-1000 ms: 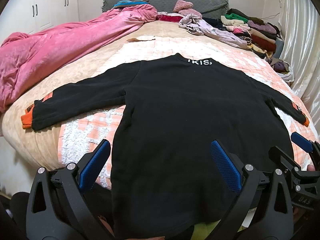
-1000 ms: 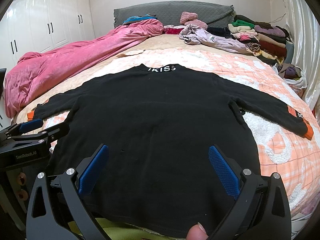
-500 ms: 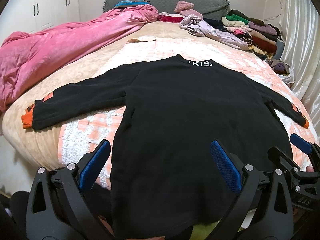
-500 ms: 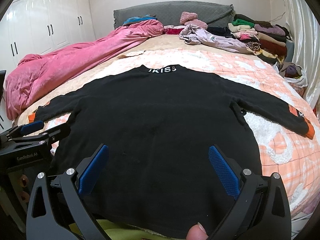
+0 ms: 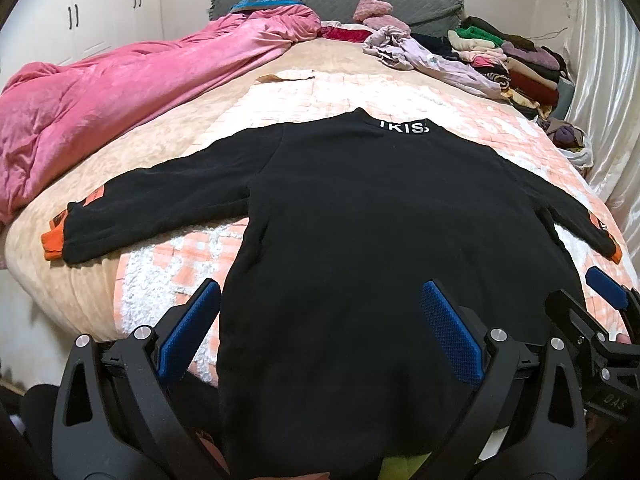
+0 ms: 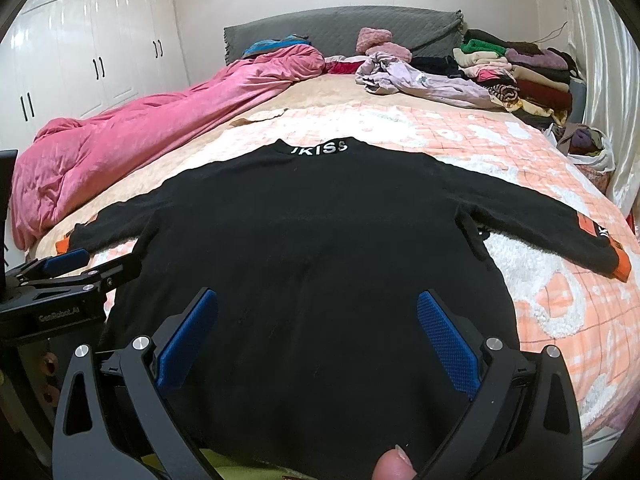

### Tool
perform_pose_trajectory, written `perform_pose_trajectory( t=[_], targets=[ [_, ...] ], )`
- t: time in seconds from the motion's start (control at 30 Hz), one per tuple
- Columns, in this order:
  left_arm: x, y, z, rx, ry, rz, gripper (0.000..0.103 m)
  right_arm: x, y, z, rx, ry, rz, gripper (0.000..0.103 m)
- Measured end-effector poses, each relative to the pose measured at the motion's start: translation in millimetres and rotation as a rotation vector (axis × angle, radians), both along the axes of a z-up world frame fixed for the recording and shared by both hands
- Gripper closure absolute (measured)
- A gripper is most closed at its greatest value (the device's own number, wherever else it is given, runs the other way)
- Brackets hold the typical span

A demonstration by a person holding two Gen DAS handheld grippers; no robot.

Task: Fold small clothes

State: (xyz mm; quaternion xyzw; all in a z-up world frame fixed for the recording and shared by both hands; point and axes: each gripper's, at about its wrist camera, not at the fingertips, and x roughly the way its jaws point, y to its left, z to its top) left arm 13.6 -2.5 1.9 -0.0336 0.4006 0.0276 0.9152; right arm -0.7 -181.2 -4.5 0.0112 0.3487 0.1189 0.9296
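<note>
Left gripper (image 5: 320,332) and right gripper (image 6: 318,334): both spread wide and holding nothing, poised side by side above the near hem of the black sweater (image 5: 360,240). The sweater lies flat on the peach checked blanket (image 5: 320,92), sleeves outstretched, collar pointing away. Beyond the sweater: pink duvet (image 5: 120,92) far left, stacked clothes (image 5: 516,64) far right.

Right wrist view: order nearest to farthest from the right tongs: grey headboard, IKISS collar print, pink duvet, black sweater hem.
1. Black sweater hem, directly under the right tongs.
2. IKISS collar print, mid-bed, ahead.
3. Pink duvet, left side, stretching back.
4. Grey headboard, far end.
</note>
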Motion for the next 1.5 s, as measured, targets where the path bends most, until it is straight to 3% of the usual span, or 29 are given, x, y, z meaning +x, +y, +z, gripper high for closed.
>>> perform_pose_trajectory(
  t=[0.77,1.13,1.5],
  targets=[
    [58,-22,-8,0.001,0.073,-0.039,0.009,41,-44,-8,0.01,0.019,-0.101,0.004],
    [94,-40,4,-0.037,0.056,-0.089,0.009,69,-83,-10,-0.007,0.02,-0.194,0.004],
    [119,-61,20,-0.021,0.024,-0.132,0.009,90,-117,-3,-0.019,0.004,-0.297,0.004]
  ],
)
